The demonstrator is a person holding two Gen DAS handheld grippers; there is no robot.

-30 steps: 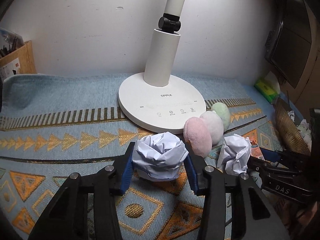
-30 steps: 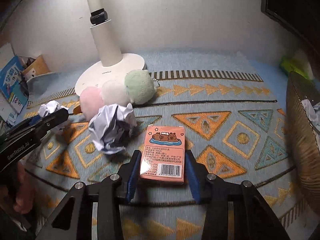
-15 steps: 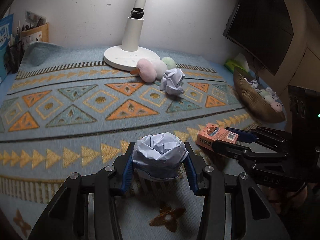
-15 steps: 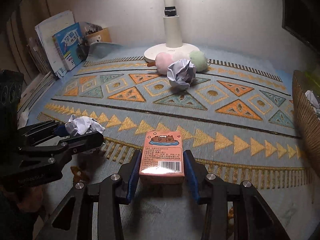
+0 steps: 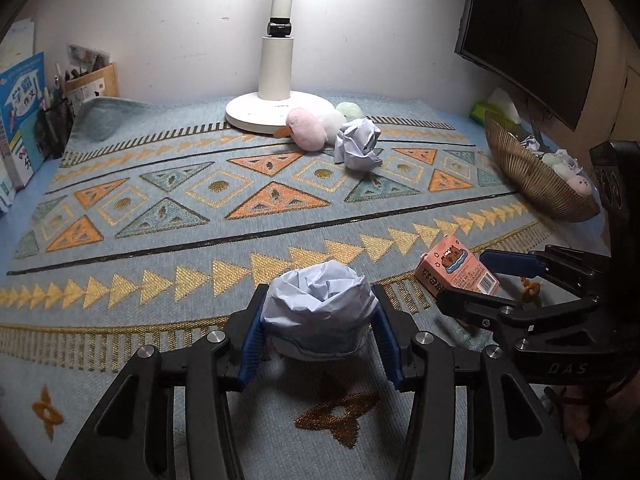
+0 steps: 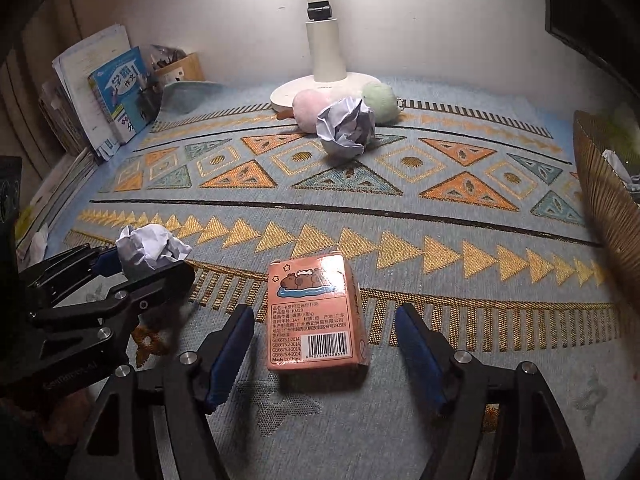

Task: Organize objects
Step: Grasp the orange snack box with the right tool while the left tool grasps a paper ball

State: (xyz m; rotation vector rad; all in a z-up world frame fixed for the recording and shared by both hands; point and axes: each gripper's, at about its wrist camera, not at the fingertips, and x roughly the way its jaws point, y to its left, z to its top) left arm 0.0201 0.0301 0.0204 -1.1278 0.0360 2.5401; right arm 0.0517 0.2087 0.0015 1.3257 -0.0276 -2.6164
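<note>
two grippers low over the mat, paper in one, box loose in the other

left gripper (image 5: 320,332) sits at 6 o'clock in its own view, blue pads pressed on a paper ball (image 5: 318,310); its jaws are opening slightly with the ball between them. right gripper (image 6: 324,356) is also at 6 o'clock in its view, its jaws opening wide, pads clear of the pink box (image 6: 316,316) that lies on the mat (image 6: 440,216) between them, barcode end nearest. from the left view that box is at 3 o'clock, tilted, with the right gripper's fingers on either side of it. from the right view the left gripper and its ball are at 9 o'clock, just beside the box.

past the open middle of the patterned mat, toward 12 o'clock, a second paper ball (image 6: 346,126) lies in front of three plush balls: pink (image 6: 310,108), white (image 5: 334,120), green (image 6: 380,96). it partly hides the white one. behind them stands the lamp (image 6: 324,52), its base touching the plush.

at 2 o'clock a wicker basket (image 5: 528,176) holds paper and small plush. above it hangs a dark monitor (image 5: 528,32). at 10 o'clock books (image 6: 120,92) and a pen holder (image 5: 54,124) line the wall.
</note>
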